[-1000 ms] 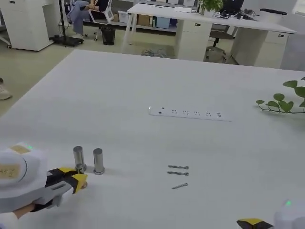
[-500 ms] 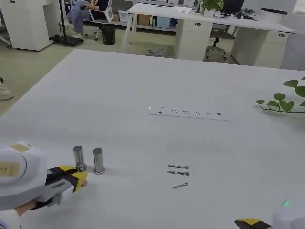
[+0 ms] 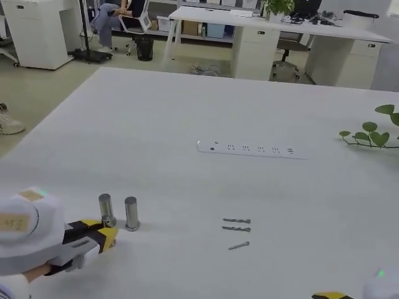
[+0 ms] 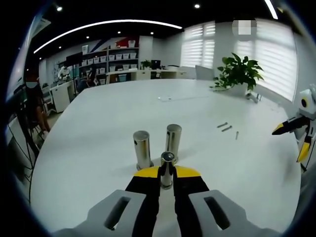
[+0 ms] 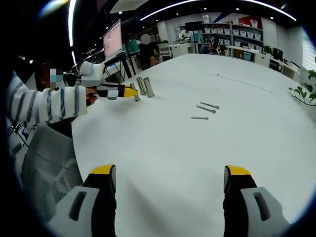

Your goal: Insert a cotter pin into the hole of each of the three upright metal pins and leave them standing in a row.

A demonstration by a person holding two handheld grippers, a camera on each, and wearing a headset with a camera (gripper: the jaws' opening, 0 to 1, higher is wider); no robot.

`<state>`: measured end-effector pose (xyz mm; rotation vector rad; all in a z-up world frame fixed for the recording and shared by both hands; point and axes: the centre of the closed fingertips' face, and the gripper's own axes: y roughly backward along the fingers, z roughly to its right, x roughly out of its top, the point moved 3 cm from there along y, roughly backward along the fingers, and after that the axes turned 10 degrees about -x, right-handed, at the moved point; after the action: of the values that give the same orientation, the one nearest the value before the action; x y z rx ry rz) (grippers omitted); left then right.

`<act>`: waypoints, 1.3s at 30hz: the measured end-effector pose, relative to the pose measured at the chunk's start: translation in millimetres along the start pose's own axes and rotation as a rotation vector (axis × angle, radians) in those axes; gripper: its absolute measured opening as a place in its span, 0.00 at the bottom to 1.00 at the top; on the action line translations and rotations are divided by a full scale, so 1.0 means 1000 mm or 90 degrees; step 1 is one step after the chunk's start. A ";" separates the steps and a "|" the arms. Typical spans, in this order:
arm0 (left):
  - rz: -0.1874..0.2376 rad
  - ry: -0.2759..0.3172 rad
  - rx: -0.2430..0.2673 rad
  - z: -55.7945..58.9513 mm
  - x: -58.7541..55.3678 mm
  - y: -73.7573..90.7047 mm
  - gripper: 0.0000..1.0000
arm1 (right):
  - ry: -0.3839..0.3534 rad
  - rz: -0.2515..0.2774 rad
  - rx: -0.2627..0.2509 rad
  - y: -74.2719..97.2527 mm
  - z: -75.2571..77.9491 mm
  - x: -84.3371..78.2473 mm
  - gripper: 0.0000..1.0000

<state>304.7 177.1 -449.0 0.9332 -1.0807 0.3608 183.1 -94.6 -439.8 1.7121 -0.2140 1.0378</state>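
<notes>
Two steel pins [image 3: 105, 208] [image 3: 131, 213] stand upright side by side near the table's front left. My left gripper [image 3: 105, 235] is just in front of them. In the left gripper view, the left gripper [image 4: 167, 174] is shut on a third upright pin [image 4: 167, 167], which stands close before the other two pins [image 4: 142, 148] [image 4: 173, 140]. Three cotter pins [image 3: 236, 220] [image 3: 236, 228] [image 3: 238, 246] lie loose on the table to the right. My right gripper [image 5: 170, 177] is open and holds nothing, low over the table's front right, well short of the cotter pins [image 5: 206, 109].
A white power strip [image 3: 252, 149] lies across the middle of the table. A leafy plant [image 3: 374, 134] sits at the right edge. Desks, cabinets and a seated person are beyond the far edge. A striped sleeve [image 5: 54, 106] holds the left gripper.
The head view has shifted a little. The left gripper stays shut on its pin beside the other two, and the cotter pins have not moved.
</notes>
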 end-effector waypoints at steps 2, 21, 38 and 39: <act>-0.001 -0.004 0.001 0.000 0.000 0.000 0.05 | 0.000 0.002 0.000 0.000 0.000 0.001 0.89; 0.027 0.013 0.064 0.018 0.018 0.029 0.05 | 0.008 0.023 0.022 0.000 -0.006 0.009 0.89; 0.030 0.044 0.110 0.048 -0.002 0.055 0.05 | 0.038 0.033 0.054 0.000 -0.011 0.013 0.88; 0.027 0.047 0.111 0.049 -0.005 0.055 0.05 | 0.038 0.035 0.056 0.001 -0.012 0.013 0.88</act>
<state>236.9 170.9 -419.9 1.0445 -1.0145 0.5270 184.6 -80.4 -429.4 1.7590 -0.1802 1.1514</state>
